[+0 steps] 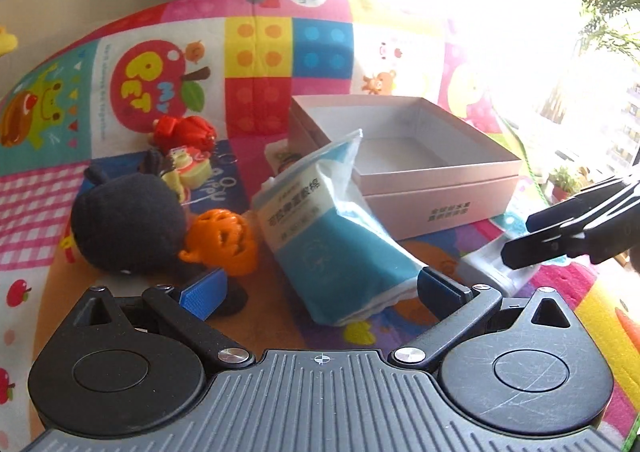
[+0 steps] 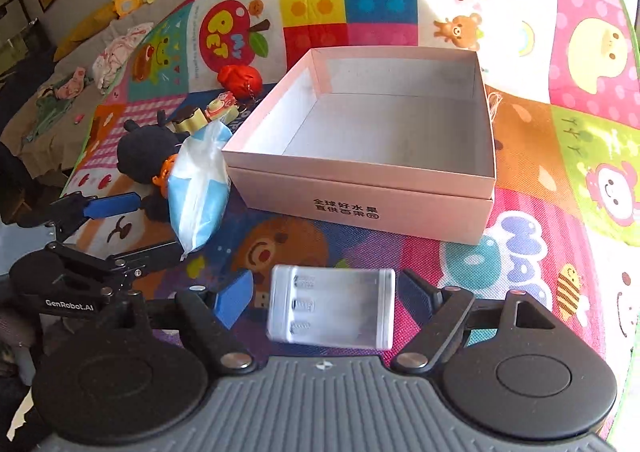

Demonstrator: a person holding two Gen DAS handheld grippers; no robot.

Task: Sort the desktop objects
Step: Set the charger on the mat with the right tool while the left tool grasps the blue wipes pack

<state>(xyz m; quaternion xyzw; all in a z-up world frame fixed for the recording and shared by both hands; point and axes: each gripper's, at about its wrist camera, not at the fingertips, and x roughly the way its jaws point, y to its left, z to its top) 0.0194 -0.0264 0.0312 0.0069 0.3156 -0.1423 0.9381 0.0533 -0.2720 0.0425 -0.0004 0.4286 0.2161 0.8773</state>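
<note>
While the left gripper (image 1: 320,288) stands with its blue-padded fingers spread wide, a soft blue-and-white plastic pack of cotton pads (image 1: 328,228) rises at a tilt between them, its lower corner against the right-hand pad; whether that finger bears on it I cannot tell, and the other pad is well clear. Ahead of this claw and to its right sits an open, pale pink cardboard box (image 1: 440,188), empty inside. To its left lie a round black plush toy (image 1: 128,224) and, touching it, an orange openwork plastic figure (image 1: 224,240); farther ahead is a red plush toy (image 1: 188,132).

Between the fingers of the right gripper (image 2: 326,304), a translucent white plastic battery case (image 2: 332,308) appears blurred, with a gap to each pad, so the jaws stand apart around it. The pink box lies straight ahead of this claw on the colourful cartoon play mat (image 2: 560,212).
</note>
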